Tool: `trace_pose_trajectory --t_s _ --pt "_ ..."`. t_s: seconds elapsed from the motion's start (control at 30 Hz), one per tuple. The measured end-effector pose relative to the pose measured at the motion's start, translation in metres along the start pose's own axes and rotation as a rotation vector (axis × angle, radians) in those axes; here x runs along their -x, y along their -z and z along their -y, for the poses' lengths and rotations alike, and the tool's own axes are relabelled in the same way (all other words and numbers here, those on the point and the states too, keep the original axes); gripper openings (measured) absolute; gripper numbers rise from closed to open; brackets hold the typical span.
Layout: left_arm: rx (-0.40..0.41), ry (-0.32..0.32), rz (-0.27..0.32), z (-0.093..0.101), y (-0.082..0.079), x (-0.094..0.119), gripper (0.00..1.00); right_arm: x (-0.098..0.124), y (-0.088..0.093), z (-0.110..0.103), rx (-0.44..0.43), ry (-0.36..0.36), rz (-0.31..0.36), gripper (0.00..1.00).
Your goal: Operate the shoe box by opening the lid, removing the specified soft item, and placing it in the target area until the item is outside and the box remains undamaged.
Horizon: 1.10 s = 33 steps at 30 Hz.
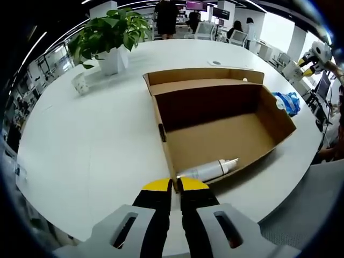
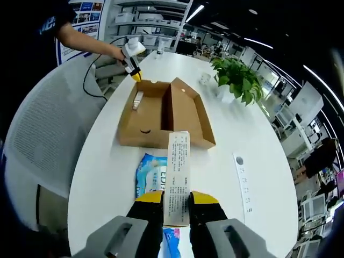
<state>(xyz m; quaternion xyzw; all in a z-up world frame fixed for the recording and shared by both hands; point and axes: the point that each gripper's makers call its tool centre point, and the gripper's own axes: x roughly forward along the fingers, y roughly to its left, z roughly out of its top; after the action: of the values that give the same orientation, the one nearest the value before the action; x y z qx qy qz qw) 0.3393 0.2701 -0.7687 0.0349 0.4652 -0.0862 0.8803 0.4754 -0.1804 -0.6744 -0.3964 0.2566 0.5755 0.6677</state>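
Right gripper (image 2: 175, 200) grips a long white carton (image 2: 177, 174) lengthwise, above a blue packet (image 2: 150, 174) on the counter (image 2: 236, 134), just outside the open shoe box (image 2: 161, 114). Left gripper (image 1: 175, 186) pinches the box's near wall, beside a white tube (image 1: 207, 170) left inside.

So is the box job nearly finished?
Partly. The box already stands open. The left gripper pinches its wall, and the right gripper holds a white carton above the blue pack lying outside on the table. A white bottle is in the box.
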Motion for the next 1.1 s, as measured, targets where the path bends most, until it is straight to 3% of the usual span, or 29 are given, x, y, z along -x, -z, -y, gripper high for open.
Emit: trace_pose_trajectory --t_s 0.3,0.5,1.1 --pt "-0.004 0.0 -0.007 0.0 -0.001 0.0 0.03 -0.013 0.054 0.014 -0.028 0.019 -0.08 0.13" --pt "0.003 0.011 -0.005 -0.002 -0.001 -0.001 0.03 -0.022 0.08 0.025 -0.055 0.025 -0.102 0.13" --pt "0.002 0.011 -0.013 -0.004 -0.002 -0.003 0.03 -0.044 0.138 0.032 -0.074 -0.008 -0.213 0.13"
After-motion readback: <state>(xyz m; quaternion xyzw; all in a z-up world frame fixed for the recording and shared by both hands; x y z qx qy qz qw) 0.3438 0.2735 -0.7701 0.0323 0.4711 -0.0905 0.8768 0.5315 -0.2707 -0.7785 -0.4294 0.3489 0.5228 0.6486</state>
